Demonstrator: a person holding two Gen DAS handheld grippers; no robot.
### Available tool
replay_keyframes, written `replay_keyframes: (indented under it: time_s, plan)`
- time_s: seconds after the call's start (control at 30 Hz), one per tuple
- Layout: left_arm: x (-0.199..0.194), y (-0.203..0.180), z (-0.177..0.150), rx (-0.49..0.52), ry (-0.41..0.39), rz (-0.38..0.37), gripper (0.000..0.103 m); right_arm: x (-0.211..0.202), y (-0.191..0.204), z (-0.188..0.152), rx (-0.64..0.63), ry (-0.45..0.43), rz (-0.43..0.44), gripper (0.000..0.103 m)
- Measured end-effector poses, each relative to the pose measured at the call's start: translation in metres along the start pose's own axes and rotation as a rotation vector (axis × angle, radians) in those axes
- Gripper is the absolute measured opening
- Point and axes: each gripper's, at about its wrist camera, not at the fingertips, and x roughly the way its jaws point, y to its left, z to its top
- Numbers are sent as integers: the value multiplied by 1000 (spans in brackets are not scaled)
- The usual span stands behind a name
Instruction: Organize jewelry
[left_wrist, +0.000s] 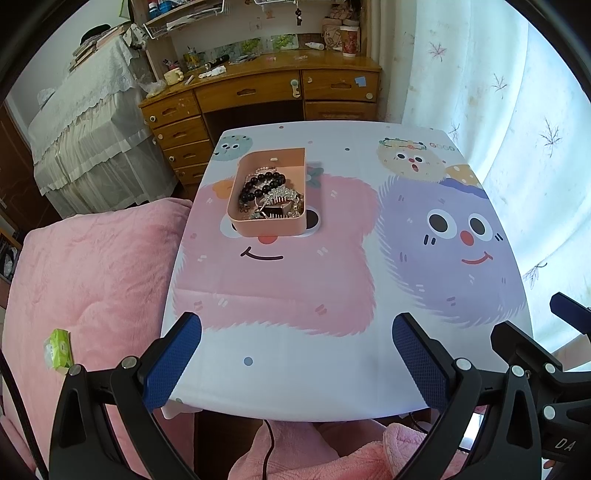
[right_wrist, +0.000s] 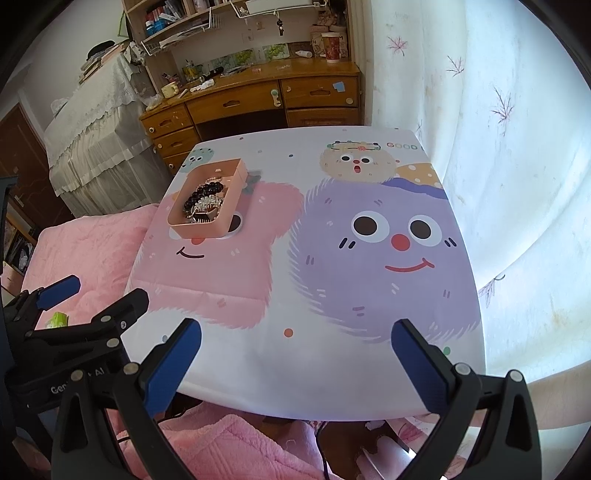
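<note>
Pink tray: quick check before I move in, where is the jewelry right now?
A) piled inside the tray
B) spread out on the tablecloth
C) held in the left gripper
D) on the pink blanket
A: the black bead bracelet and the other pieces lie heaped inside the pink tray; both the left gripper and right gripper are open and hold nothing.

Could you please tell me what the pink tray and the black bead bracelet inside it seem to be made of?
Pink rounded rectangular tray: probably matte plastic, with smooth even walls and moulded corners. Black bead bracelet: glossy beads with small highlights, possibly glass, stone or polished plastic; the pictures cannot settle which.
</note>
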Motion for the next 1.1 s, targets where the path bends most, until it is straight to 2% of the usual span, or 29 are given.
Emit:
replay_keyframes:
  time_s: [1.1]
  plan:
    - [-2, 2, -4, -4, -3, 8, 102, 1, 1, -7, 4, 7, -3, 103]
